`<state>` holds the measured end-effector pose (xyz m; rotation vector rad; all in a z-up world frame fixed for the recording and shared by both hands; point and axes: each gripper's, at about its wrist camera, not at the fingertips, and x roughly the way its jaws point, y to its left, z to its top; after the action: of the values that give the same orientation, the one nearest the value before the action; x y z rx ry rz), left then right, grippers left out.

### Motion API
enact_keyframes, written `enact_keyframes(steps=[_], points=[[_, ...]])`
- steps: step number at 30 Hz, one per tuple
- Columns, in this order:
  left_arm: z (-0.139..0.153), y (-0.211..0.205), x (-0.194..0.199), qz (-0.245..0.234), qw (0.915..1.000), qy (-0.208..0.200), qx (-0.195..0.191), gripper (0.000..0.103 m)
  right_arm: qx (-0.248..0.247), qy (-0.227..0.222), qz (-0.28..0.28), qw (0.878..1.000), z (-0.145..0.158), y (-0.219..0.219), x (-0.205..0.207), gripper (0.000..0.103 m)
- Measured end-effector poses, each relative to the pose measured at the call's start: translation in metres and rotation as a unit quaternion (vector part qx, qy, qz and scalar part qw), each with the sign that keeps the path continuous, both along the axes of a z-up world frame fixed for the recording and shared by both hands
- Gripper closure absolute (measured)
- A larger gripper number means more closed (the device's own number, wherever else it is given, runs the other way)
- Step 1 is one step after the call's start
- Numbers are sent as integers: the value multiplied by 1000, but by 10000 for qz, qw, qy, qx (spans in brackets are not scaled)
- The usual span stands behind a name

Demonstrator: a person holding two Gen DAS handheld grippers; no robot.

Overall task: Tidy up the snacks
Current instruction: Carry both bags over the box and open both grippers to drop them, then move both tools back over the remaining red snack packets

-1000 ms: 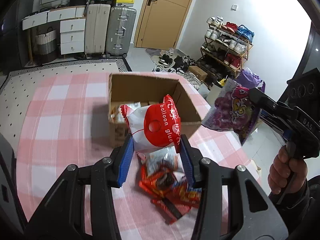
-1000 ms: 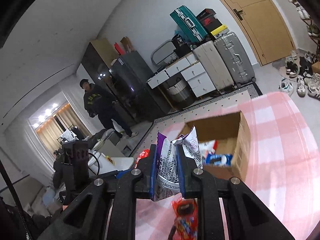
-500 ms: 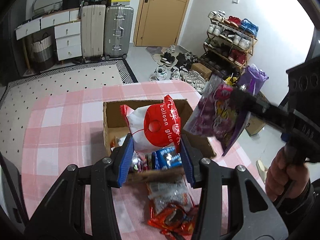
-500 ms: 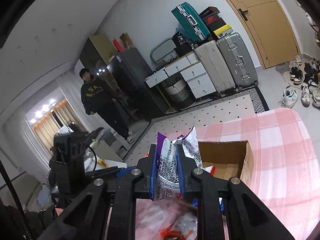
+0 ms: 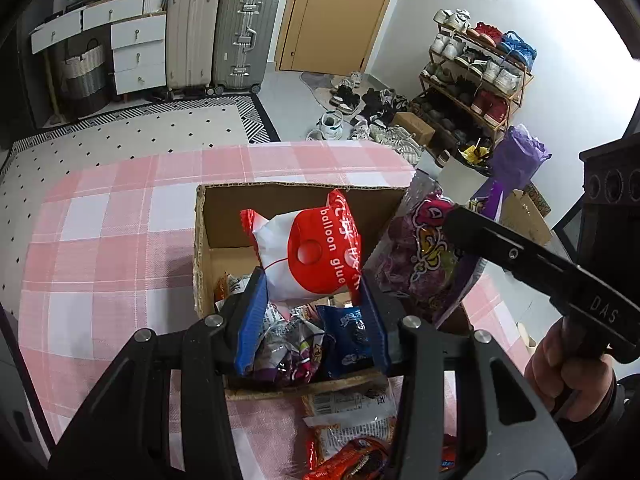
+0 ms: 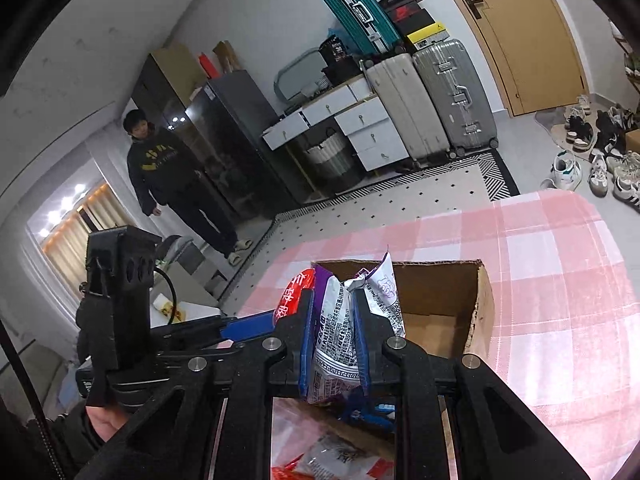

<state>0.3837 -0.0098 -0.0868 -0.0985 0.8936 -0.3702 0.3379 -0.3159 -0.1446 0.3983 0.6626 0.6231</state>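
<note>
An open cardboard box (image 5: 280,196) (image 6: 476,312) stands on the pink checked tablecloth and holds several snack packs, among them a blue one (image 5: 346,332). My left gripper (image 5: 310,300) is shut on a red and white balloon glue bag (image 5: 308,256), held over the box's inside. My right gripper (image 6: 332,320) is shut on a purple and white snack bag (image 6: 340,332), which hangs over the box's right edge in the left wrist view, the purple snack bag (image 5: 420,256).
Loose snack packs (image 5: 348,432) lie on the cloth (image 5: 100,240) in front of the box. A person (image 6: 176,176) stands at the back left near a dark cabinet. Suitcases (image 5: 244,36), drawers and a shoe rack (image 5: 476,68) line the walls beyond the table.
Both grippers have moved forward over the box with their bags. The box now lies under the left gripper, and the loose packs have slid toward the bottom of the view.
</note>
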Motion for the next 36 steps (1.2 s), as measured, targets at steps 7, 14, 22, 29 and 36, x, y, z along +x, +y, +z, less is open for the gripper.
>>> enact_keyframes(steps=[7, 14, 22, 29, 36], points=[[-16, -3, 12, -75, 9999, 139, -20, 59, -254, 8, -178, 9995, -14, 5, 10, 84], [-16, 5, 9, 239, 9997, 46, 61, 19, -457, -247, -351, 9980, -5, 2, 6, 40], [2, 7, -28, 387, 9985, -280, 267, 19, -194, -395, -398, 9982, 9, -15, -24, 31], [31, 3, -89, 585, 9930, -800, 638, 16, -18, -533, -469, 9975, 14, -29, -78, 21], [57, -6, -152, 699, 9863, -1205, 883, 1, 125, -669, -505, 9964, 19, -36, -131, 10]])
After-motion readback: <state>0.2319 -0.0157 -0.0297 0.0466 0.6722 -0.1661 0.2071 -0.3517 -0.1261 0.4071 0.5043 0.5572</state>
